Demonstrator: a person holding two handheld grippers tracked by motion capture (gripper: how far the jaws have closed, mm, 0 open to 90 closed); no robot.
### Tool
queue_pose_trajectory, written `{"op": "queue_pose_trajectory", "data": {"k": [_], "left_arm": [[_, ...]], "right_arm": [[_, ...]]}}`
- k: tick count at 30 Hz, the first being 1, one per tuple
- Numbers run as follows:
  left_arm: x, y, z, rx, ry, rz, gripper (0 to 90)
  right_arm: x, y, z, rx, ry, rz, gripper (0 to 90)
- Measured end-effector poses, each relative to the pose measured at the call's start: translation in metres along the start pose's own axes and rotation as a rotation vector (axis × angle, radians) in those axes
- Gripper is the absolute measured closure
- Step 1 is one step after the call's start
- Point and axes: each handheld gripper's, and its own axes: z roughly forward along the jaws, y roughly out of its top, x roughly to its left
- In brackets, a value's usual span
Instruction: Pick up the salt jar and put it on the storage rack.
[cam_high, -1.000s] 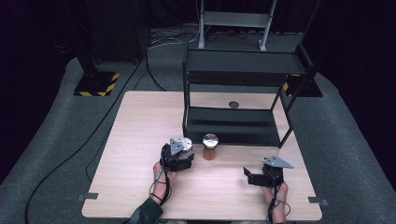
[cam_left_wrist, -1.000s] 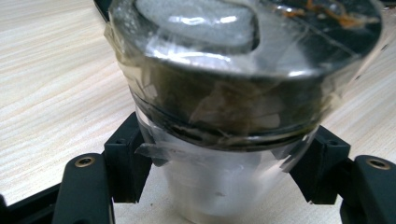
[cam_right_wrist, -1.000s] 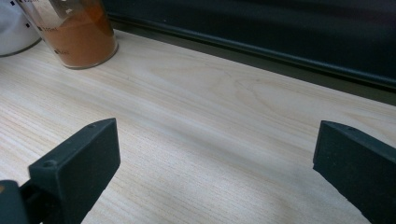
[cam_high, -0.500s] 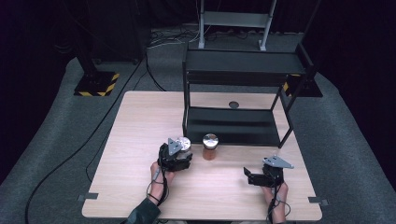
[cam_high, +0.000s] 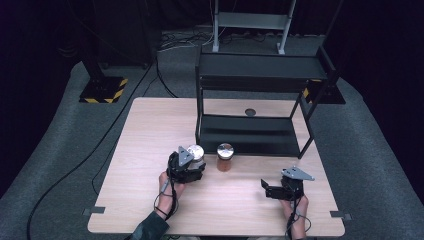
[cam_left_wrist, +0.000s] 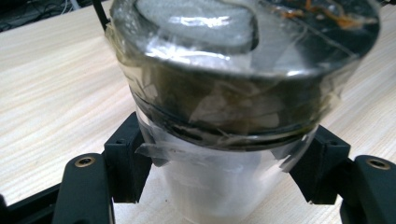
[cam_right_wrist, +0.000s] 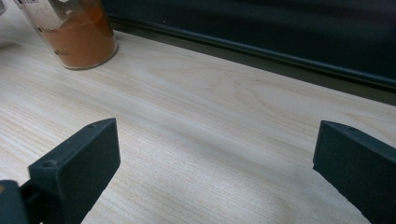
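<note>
1. On the table's near half, in the high view, the left gripper (cam_high: 192, 167) clamps a clear jar (cam_high: 196, 152) beside the spice jar (cam_high: 225, 157); a careless swing could topple that neighbour.
2. In the left gripper view, both jaws pinch the jar (cam_left_wrist: 233, 140) below its taped lid (cam_left_wrist: 243, 60); slick tape could let it slip.
3. In the right gripper view, the right gripper (cam_right_wrist: 215, 163) gapes wide, empty, the spice jar (cam_right_wrist: 77, 35) ahead.

clear jar (cam_left_wrist: 224, 140), silver lid, taped, upright, clamped in left tongs (cam_left_wrist: 219, 168) above table.
</note>
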Motion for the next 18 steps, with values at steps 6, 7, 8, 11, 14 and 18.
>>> {"op": "queue_pose_trajectory", "data": {"k": [6, 7, 8, 11, 14, 18], "left_arm": [[0.001, 0.003, -0.006, -0.016, -0.004, 0.001, 30.5], [0.001, 0.004, -0.007, -0.017, -0.004, 0.002, 30.5], [0.002, 0.005, -0.008, -0.018, -0.005, 0.003, 30.5], [0.002, 0.007, -0.011, -0.027, -0.006, 0.007, 30.5], [0.002, 0.01, -0.014, -0.032, -0.006, 0.015, 30.5], [0.003, 0.014, -0.018, -0.039, -0.006, 0.027, 30.5]], "right_arm": [[0.0, 0.0, 0.0, 0.001, -0.001, -0.001, 0.0], [0.0, 0.0, 0.0, 0.001, -0.001, -0.001, 0.0], [0.0, 0.0, 0.0, 0.001, -0.001, -0.001, 0.0], [0.0, 0.0, 0.0, 0.002, -0.001, -0.001, 0.0], [0.0, 0.0, 0.0, 0.002, -0.001, -0.001, 0.0], [0.0, 0.0, 0.0, 0.002, -0.001, -0.001, 0.0]]}}
